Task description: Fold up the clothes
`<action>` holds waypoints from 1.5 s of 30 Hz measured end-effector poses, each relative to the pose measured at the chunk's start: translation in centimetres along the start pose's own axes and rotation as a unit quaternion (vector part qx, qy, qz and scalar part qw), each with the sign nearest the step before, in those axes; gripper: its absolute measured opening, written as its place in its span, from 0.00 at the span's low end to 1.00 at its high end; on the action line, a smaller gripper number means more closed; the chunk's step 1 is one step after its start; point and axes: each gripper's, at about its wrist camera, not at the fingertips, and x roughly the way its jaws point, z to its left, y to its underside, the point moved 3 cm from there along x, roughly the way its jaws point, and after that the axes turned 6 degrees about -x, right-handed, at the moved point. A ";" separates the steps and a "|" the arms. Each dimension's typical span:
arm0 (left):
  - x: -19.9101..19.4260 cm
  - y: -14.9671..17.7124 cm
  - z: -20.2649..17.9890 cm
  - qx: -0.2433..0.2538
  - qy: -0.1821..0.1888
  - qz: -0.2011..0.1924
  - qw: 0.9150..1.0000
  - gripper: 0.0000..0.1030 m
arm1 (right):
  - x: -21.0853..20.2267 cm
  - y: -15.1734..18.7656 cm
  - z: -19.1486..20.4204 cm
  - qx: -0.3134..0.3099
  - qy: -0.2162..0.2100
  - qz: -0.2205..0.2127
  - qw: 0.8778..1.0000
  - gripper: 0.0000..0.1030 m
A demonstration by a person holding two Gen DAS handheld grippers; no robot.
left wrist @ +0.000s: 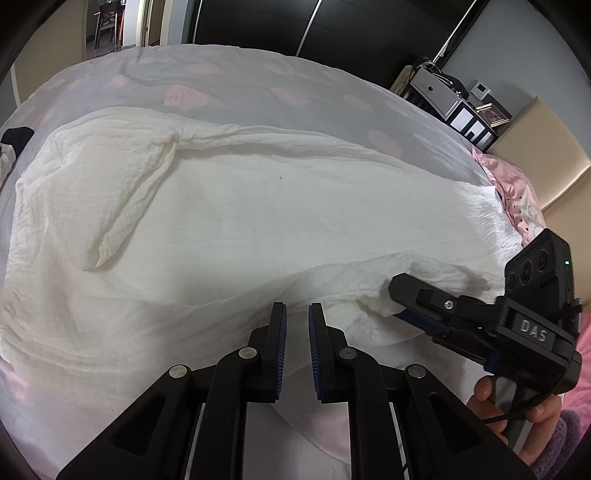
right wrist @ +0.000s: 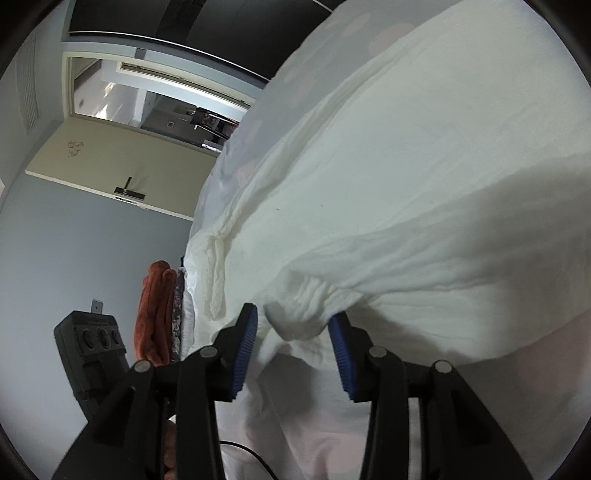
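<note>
A large white crinkled garment (left wrist: 229, 229) lies spread across the bed, with one flap folded over at its left. My left gripper (left wrist: 297, 310) hovers at the garment's near edge, jaws slightly apart and holding nothing. My right gripper (left wrist: 395, 306) enters from the right in the left wrist view, with a bunched corner of the cloth between its jaws. In the right wrist view, my right gripper (right wrist: 293, 319) stands wide open around that bunched hem of the white garment (right wrist: 406, 192); the blue pads (right wrist: 341, 350) are apart from each other.
The bed has a white sheet with pink blotches (left wrist: 258, 92). A pink printed pillow (left wrist: 517, 199) lies at the right. A white shelf unit (left wrist: 454, 107) and dark wardrobe (left wrist: 332, 29) stand behind. An orange cloth (right wrist: 155, 314) hangs beside the bed.
</note>
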 end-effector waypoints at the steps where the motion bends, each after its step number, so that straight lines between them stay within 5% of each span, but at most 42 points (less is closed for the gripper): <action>1: 0.0 0.0 0.0 -0.001 0.000 0.000 1.000 0.13 | 0.1 0.0 -0.2 0.006 0.002 0.000 1.000 0.40; 3: -0.1 0.0 0.1 -0.002 0.001 -0.001 1.000 0.13 | 0.2 0.1 -0.4 0.012 0.008 -0.002 1.000 0.33; 5: -0.1 0.0 0.1 -0.003 0.002 -0.002 1.000 0.13 | 0.2 0.3 -0.1 0.004 0.024 0.001 1.000 0.11; 8: -0.5 -0.3 0.3 -0.008 0.007 -0.006 1.000 0.13 | -1.2 1.5 0.9 -0.004 0.026 -0.001 1.000 0.08; 16: -1.6 -0.4 0.8 -0.017 0.012 -0.006 1.000 0.14 | -5.3 7.2 1.2 0.050 0.030 -0.003 0.998 0.07; 20: -2.0 -0.2 1.6 -0.026 -0.006 -0.009 1.000 0.31 | -4.8 9.8 -0.9 0.082 0.052 0.011 0.995 0.07; 23: -2.1 -0.2 2.3 -0.042 -0.005 -0.012 0.999 0.31 | -3.7 10.5 -2.2 0.090 0.069 0.024 0.993 0.10; 29: -1.9 0.3 2.1 -0.051 -0.011 -0.011 0.999 0.31 | -5.9 11.3 0.5 0.010 0.114 0.028 0.993 0.14; 38: -1.6 2.5 -0.1 -0.061 -0.002 0.012 0.998 0.37 | -17.7 15.6 0.0 -0.114 0.219 -0.030 0.969 0.15; 42: -2.0 4.1 -1.2 -0.062 -0.020 0.017 0.998 0.37 | -21.0 18.1 -1.4 -0.134 0.260 -0.062 0.954 0.15; 45: -2.6 5.1 -1.3 -0.063 -0.053 0.009 0.997 0.37 | -22.6 18.7 -3.0 -0.094 0.231 -0.076 0.966 0.15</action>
